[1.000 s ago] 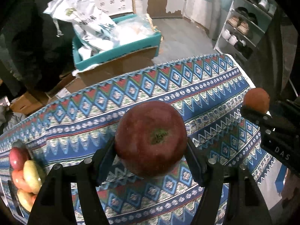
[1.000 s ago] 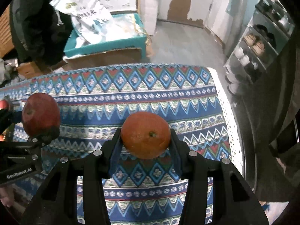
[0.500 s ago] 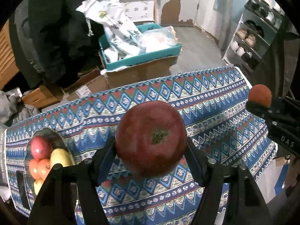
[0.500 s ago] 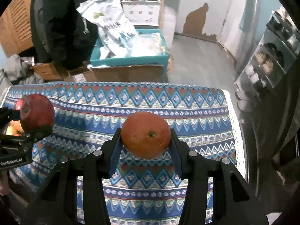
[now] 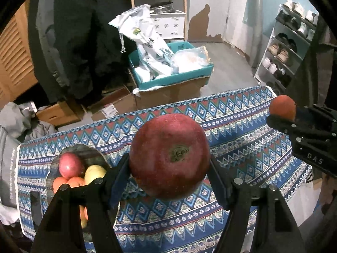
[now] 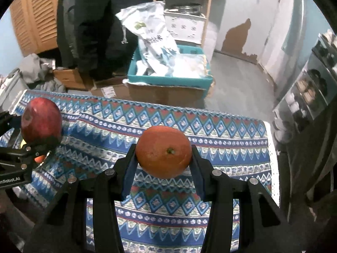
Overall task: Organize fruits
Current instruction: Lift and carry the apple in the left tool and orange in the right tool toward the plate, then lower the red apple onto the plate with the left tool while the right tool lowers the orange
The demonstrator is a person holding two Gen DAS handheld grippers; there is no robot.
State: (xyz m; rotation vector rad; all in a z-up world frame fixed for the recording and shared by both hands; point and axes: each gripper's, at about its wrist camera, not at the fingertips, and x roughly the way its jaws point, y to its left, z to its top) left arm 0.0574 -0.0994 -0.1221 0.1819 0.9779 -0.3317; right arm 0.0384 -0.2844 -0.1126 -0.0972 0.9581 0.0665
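Observation:
My left gripper is shut on a dark red apple and holds it well above the patterned tablecloth. My right gripper is shut on an orange, also held above the cloth. Each held fruit shows in the other view: the orange at the right, the apple at the left. A fruit bowl at the table's left holds a pink-red apple, a yellow apple and oranges, partly hidden behind my left finger.
Beyond the table's far edge stand a cardboard box with a teal crate of bags, a person in dark clothes, and a shoe rack at the right. Grey cloth lies at the left.
Both grippers have risen and pulled back from the table, each keeping its fruit. The fruit bowl has come more fully into the left wrist view.

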